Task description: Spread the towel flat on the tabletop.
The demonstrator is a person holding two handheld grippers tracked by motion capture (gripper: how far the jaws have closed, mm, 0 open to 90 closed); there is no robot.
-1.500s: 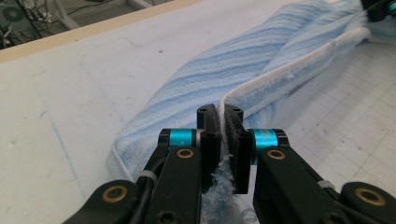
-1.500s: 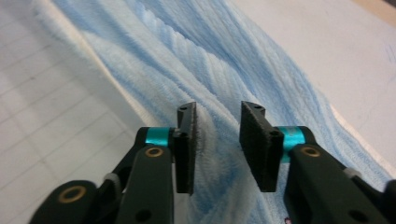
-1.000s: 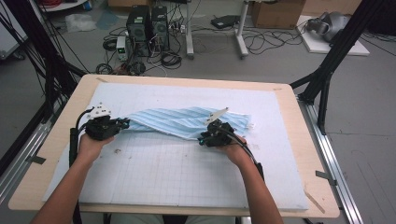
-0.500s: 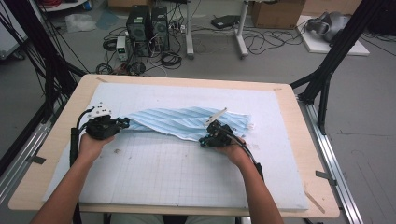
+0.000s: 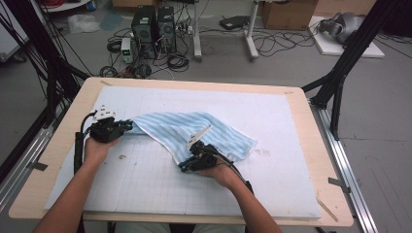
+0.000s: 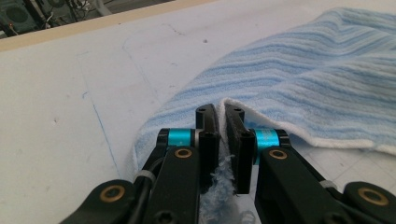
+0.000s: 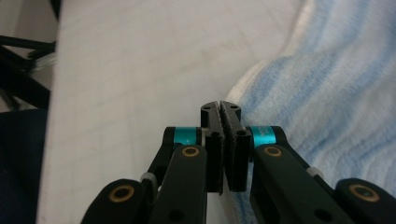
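Towel (image 5: pixel 194 131), blue-striped, lies rumpled mid-table on the white mat (image 5: pixel 291 184). Left gripper (image 5: pixel 127 125) pinches its left corner near the table's left edge, anchoring it. Right gripper (image 5: pixel 183 168) has just closed on the near hem, likely for folding or spreading.

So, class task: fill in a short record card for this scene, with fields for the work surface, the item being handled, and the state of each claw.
surface: white mat on a wooden table
item: blue striped towel, bunched, lying on the mat
left claw: shut on the towel's edge, fringe between the jaws
right claw: shut on the towel's edge; its jaws have just closed
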